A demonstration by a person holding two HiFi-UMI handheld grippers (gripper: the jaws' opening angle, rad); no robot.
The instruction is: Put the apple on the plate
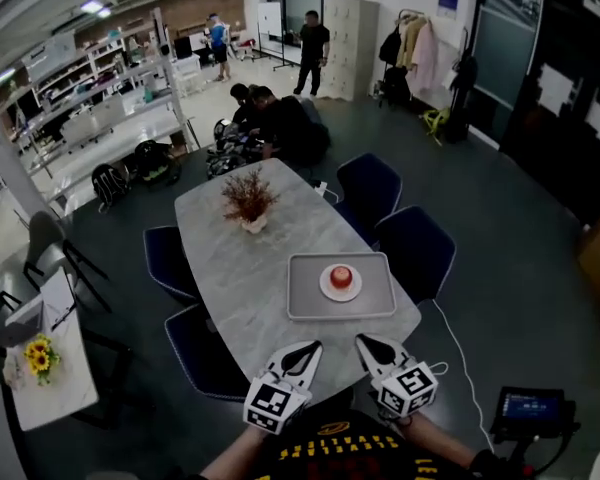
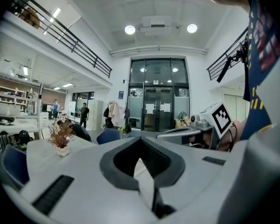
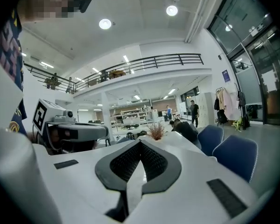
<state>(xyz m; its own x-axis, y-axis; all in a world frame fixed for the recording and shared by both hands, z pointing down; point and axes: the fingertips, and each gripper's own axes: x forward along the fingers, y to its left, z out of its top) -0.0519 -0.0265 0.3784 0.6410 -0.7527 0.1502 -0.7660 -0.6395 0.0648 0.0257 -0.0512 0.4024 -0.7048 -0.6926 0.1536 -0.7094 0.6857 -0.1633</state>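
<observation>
In the head view a red apple (image 1: 341, 276) sits on a small white plate (image 1: 340, 290). The plate rests on a grey tray (image 1: 305, 306) near the front end of the marble table (image 1: 250, 268). My left gripper (image 1: 313, 347) and right gripper (image 1: 363, 341) hover side by side at the table's near edge, short of the tray, both shut and empty. The left gripper view shows shut jaws (image 2: 140, 146) with nothing between them, and the right gripper (image 2: 196, 132) beside it. The right gripper view shows its own shut jaws (image 3: 140, 146). Apple and plate are hidden in both gripper views.
A dried plant in a pot (image 1: 248, 204) stands mid-table. Blue chairs (image 1: 415, 248) flank both long sides. People crouch on the floor past the far end (image 1: 280, 123). A small side table with yellow flowers (image 1: 40, 358) is at left, and a screen device (image 1: 530, 408) at right.
</observation>
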